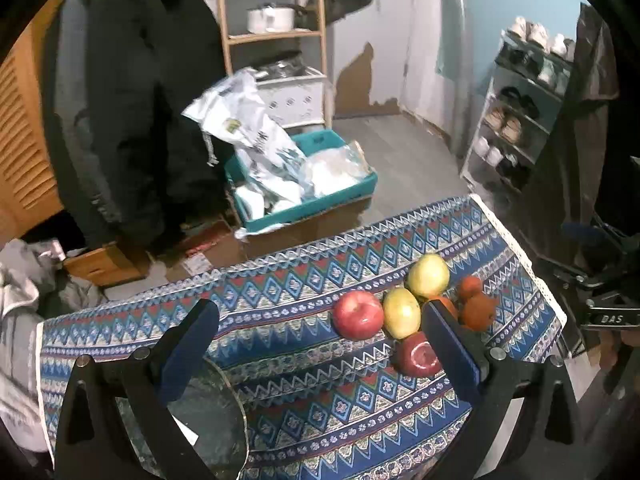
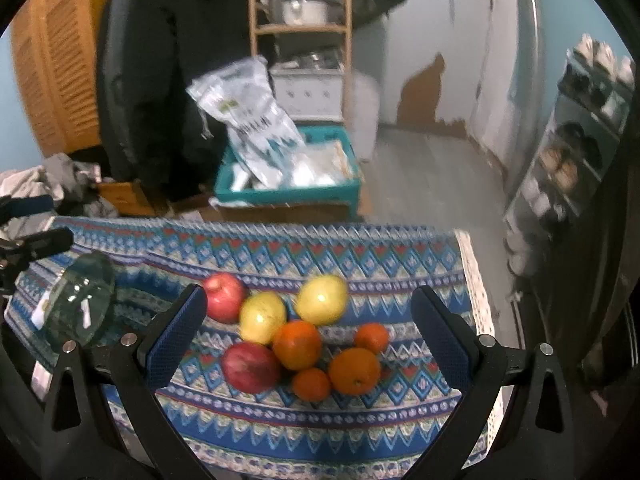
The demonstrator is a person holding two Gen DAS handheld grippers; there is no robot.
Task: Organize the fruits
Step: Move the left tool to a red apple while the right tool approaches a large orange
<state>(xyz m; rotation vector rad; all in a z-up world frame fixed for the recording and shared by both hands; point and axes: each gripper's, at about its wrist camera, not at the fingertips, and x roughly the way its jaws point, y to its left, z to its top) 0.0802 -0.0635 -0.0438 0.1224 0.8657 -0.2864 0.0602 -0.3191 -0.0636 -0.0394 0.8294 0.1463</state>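
A cluster of fruit lies on the patterned blue tablecloth (image 2: 360,256): two red apples (image 2: 250,366) (image 2: 224,296), two yellow apples (image 2: 262,316) (image 2: 322,298) and several oranges (image 2: 354,364). My right gripper (image 2: 308,340) is open, its fingers on either side of the cluster and above it. In the left wrist view the same fruits sit to the right: a red apple (image 1: 358,314), a yellow apple (image 1: 401,312), another red apple (image 1: 416,354) beside the right finger. My left gripper (image 1: 320,344) is open and holds nothing. A clear glass plate (image 1: 208,412) lies under its left finger.
The glass plate (image 2: 80,300) sits at the table's left end. Beyond the far table edge are a teal crate (image 1: 304,184) with plastic bags, a wooden shelf (image 1: 276,36) with a pot, a black coat (image 1: 132,100), and a shoe rack (image 1: 516,120) at right.
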